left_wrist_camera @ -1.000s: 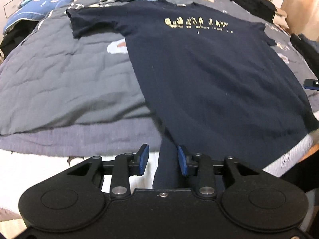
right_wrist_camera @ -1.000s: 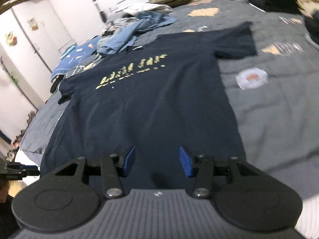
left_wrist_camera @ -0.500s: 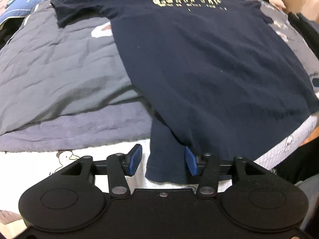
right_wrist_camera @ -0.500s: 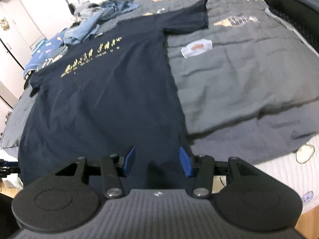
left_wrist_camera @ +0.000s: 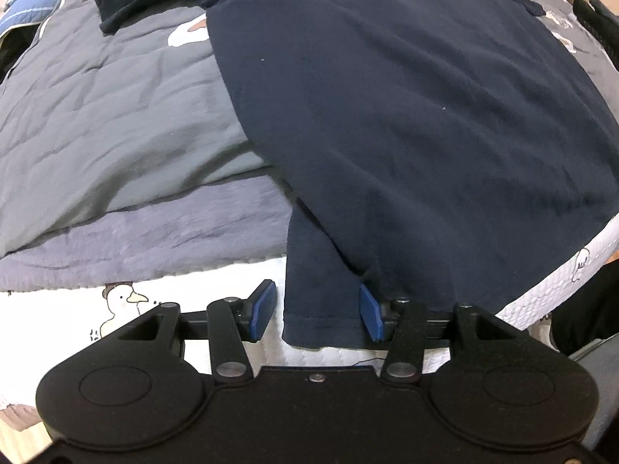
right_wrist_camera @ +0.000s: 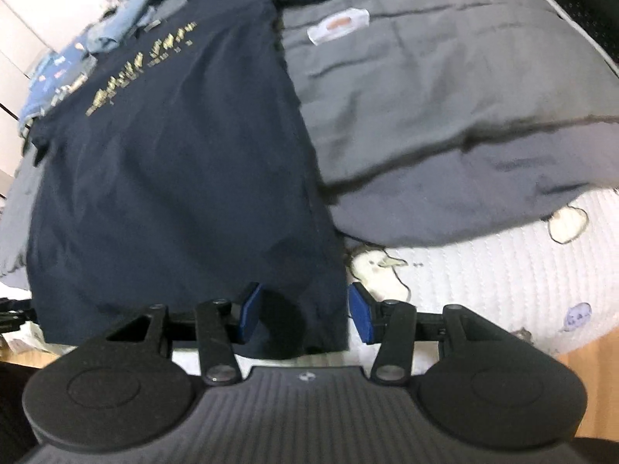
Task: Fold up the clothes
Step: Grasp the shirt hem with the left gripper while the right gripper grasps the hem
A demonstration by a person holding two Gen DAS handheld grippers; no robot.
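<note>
A navy T-shirt [left_wrist_camera: 387, 116] with a yellow chest print lies flat, front up, on the bed, and its hem hangs over the near edge. My left gripper [left_wrist_camera: 316, 313] points steeply down at the hem's left corner [left_wrist_camera: 321, 324]. That corner hangs between the blue pads, which stand apart and do not pinch it. In the right wrist view the same T-shirt [right_wrist_camera: 174, 154] fills the left half. My right gripper [right_wrist_camera: 305, 313] stands open around the hem's right corner [right_wrist_camera: 325, 321], with a gap beside the right pad.
A grey quilt [left_wrist_camera: 116, 123] covers the bed over a white mattress cover [right_wrist_camera: 503, 278] printed with ducks. Blue and denim clothes [right_wrist_camera: 116, 27] are heaped beyond the collar. Dark clothes [left_wrist_camera: 599, 19] lie at the right. Wooden floor [right_wrist_camera: 595, 352] shows below the bed edge.
Both grippers have sunk toward the bed's near edge and tipped downward. The left jaws have widened. Each hem corner now hangs between a pair of pads.
</note>
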